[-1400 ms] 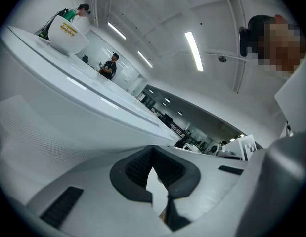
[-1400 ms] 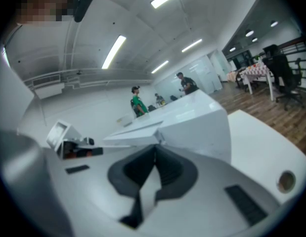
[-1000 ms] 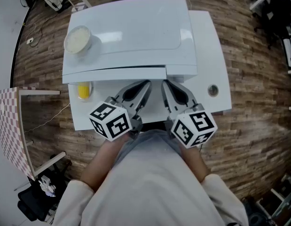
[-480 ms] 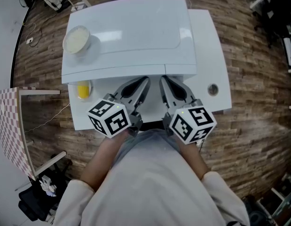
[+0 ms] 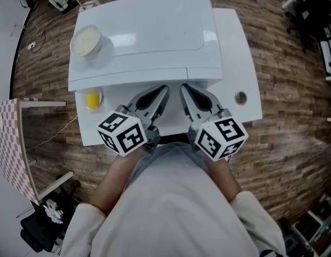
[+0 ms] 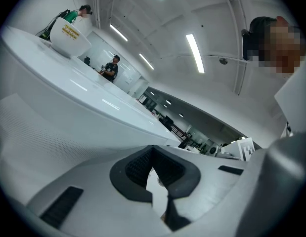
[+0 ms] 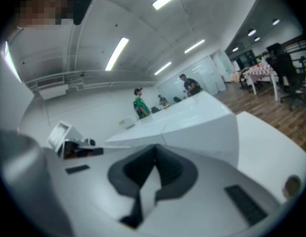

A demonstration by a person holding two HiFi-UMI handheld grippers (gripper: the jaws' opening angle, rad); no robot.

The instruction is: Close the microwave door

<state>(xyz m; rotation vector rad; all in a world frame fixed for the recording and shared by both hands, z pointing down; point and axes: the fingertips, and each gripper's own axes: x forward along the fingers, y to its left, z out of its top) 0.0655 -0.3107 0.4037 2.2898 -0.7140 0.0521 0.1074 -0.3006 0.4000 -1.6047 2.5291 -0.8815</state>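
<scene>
left gripper (image 5: 163,92) and right gripper (image 5: 183,88) jaws were pressed together, empty | tips sat near microwave door (image 5: 128,80), above counter (image 5: 245,79) | door looked near-shut, latch unclear | step: likely final push | next: press door flush

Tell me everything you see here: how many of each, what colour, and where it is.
microwave: one, white, on the table
bowl: one, cream, on top of the microwave, left side
yellow thing: one, on the table at the microwave's left front, partly hidden
table: one, white
hole: one, round, in the table's right side
checked cloth: one, red and white, far left
floor: brown wood
bystanders: two, far behind, one in green
left tool: grey, shut, empty, by the microwave's front
right tool: grey, shut, empty, beside it
shirt: pale, bottom
</scene>
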